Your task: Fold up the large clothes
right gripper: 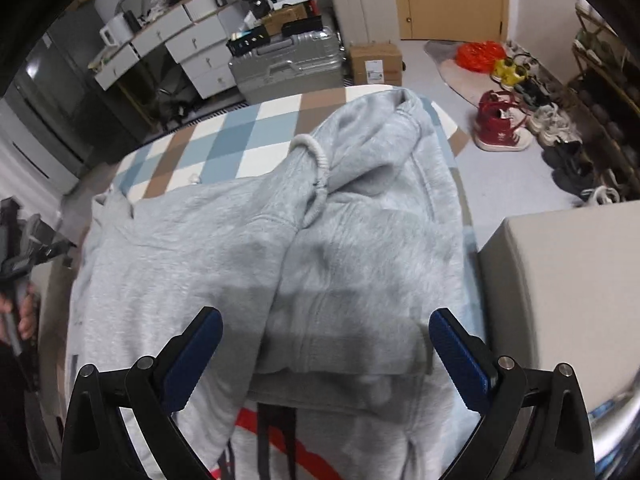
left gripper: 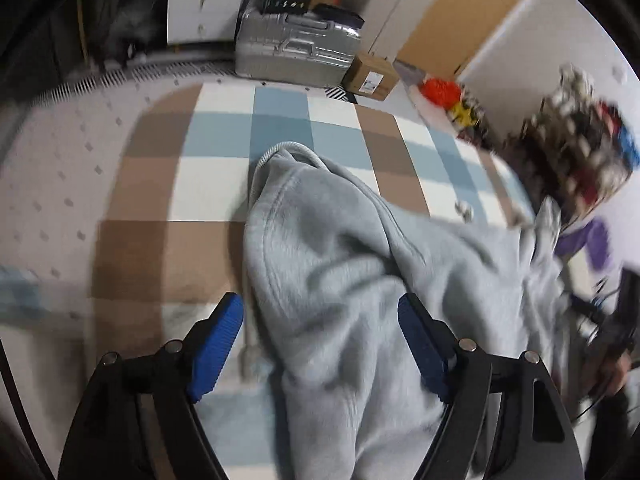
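A large light grey hoodie lies bunched on a checked blue, white and brown cloth. In the right wrist view the hoodie is spread wider, hood at the far end, with a white drawstring looped over it. My left gripper is open, its blue pads either side of the fabric, holding nothing. My right gripper is open above the hoodie's near part, empty. The left gripper also shows at the left edge of the right wrist view, in a hand.
A silver suitcase and a cardboard box stand beyond the checked surface. White drawers stand at the back left. Shoes line the floor at the right. A beige block sits close on the right.
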